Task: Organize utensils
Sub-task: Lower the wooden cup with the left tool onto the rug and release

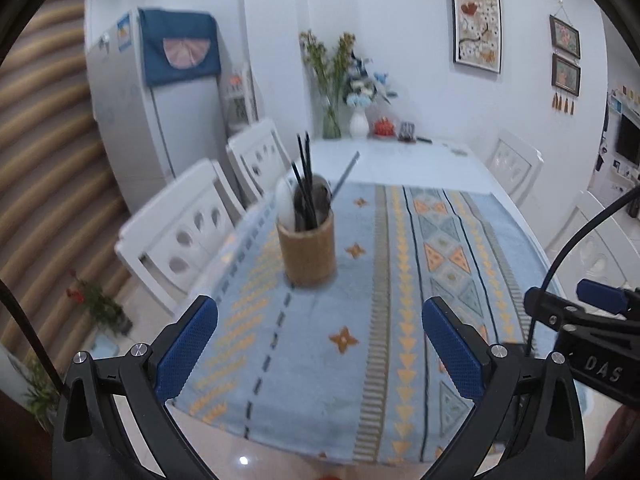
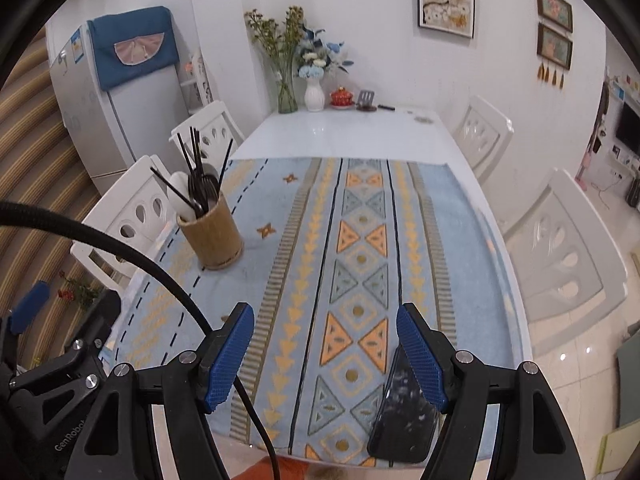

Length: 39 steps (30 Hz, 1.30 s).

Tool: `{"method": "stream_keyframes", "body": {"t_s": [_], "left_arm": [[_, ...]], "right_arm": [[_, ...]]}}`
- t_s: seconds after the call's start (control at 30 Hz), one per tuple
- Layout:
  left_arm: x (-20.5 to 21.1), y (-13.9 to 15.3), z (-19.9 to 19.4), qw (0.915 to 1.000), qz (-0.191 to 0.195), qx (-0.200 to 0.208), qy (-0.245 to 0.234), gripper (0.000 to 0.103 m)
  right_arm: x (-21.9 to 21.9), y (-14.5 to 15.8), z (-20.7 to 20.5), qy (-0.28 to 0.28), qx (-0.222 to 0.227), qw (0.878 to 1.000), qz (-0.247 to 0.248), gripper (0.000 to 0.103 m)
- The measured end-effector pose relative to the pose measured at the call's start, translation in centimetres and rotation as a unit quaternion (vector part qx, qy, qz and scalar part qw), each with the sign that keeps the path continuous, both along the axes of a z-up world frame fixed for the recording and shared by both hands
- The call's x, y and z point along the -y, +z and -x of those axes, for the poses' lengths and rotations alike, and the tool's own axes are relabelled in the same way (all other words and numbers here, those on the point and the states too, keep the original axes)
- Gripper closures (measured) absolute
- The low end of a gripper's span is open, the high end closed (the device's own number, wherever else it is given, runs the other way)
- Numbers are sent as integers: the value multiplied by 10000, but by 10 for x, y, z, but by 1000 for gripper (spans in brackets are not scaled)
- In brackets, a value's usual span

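Utensils (image 2: 198,176): held upright in holder (image 2: 211,236), handles fanned upward
Look: black chopsticks, white spoon
Left gripper (image 1: 320,354): wide, empty
Right gripper (image 2: 325,354): wide, empty

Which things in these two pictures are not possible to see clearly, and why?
- Utensils in the holder: lower ends hidden by its wall, both views; blurred in the left wrist view.
- Phone: partly covered by a finger of the right gripper; absent from the left wrist view.
- Small items by the white vase: too small to name.
- Right gripper in the left wrist view: cut off by the edge.
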State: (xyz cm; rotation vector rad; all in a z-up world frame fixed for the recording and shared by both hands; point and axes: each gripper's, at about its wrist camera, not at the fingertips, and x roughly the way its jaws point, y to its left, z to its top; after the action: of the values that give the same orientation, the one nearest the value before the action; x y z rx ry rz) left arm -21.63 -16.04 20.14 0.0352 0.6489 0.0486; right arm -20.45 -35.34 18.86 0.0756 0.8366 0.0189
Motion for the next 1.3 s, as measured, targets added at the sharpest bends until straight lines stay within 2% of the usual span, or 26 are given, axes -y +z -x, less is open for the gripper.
{"method": "stream_keyframes", "body": {"t_s": [0.2, 0.37, 0.53, 1.07, 1.3], "left_arm": [[4, -9, -9, 9997, -221, -36, -65, 0], [2, -17, -24, 9993, -230, -199, -204, 0], [-6, -21, -46, 9989, -388, -239, -87, 0], [-30, -50, -104, 9967, -277, -737, -197, 0], [-32, -59, -119, 9956, -260, -845, -304, 0]], "right_arm": [[-5, -12, -3, -155, -67, 9997, 173, 31], [-8, -23, -17, -299, -250, 9992, 2, 31], [-18, -26, -29, -432, -278, 9987, -26, 31], [-37, -49, -73, -722, -698, 9949, -14, 31], [-34, -63, -85, -884, -957, 9913, -208, 31]]}}
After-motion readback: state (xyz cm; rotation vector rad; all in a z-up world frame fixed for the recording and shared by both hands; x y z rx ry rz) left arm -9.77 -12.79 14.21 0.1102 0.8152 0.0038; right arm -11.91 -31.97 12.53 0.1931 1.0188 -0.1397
